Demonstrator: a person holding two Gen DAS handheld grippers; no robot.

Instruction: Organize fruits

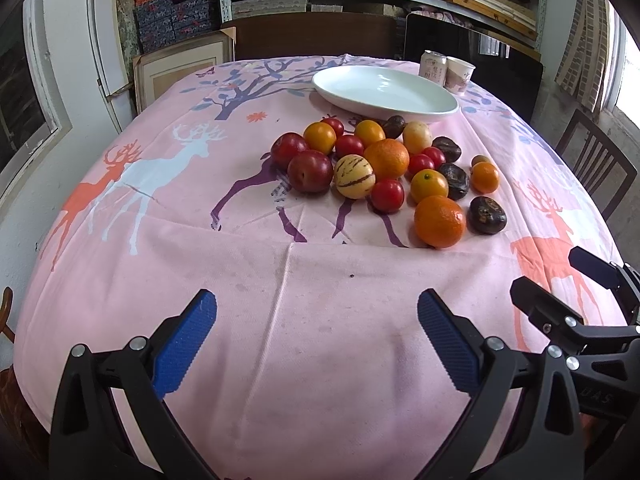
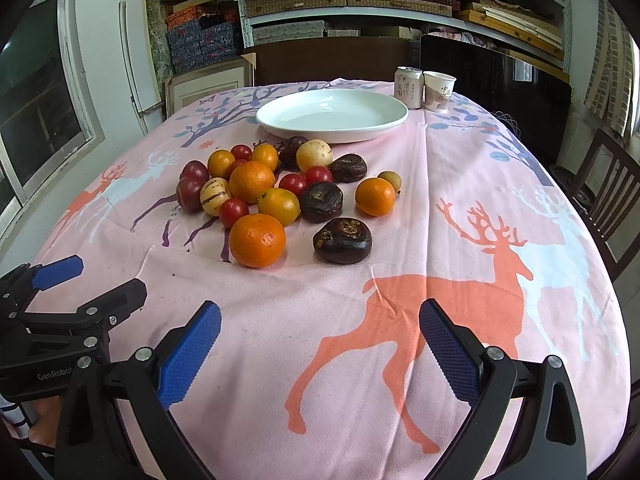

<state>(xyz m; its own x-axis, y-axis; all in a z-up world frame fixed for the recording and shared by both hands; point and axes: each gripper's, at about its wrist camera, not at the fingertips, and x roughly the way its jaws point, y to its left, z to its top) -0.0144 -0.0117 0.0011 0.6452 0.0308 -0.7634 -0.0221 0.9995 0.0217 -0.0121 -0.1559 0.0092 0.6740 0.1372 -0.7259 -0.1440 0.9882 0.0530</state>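
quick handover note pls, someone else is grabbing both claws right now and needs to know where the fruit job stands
Left claw: open, empty, hovering over the near part of the pink tablecloth.
Right claw: open, empty, beside the left one, also short of the fruit.
Fruit pile: all loose on the cloth in front of the white plate; nearest are a big orange and a dark wrinkled fruit.
Plate holds nothing. A can and paper cup stand behind it.
Done: nothing yet. Left: every fruit still to be sorted.
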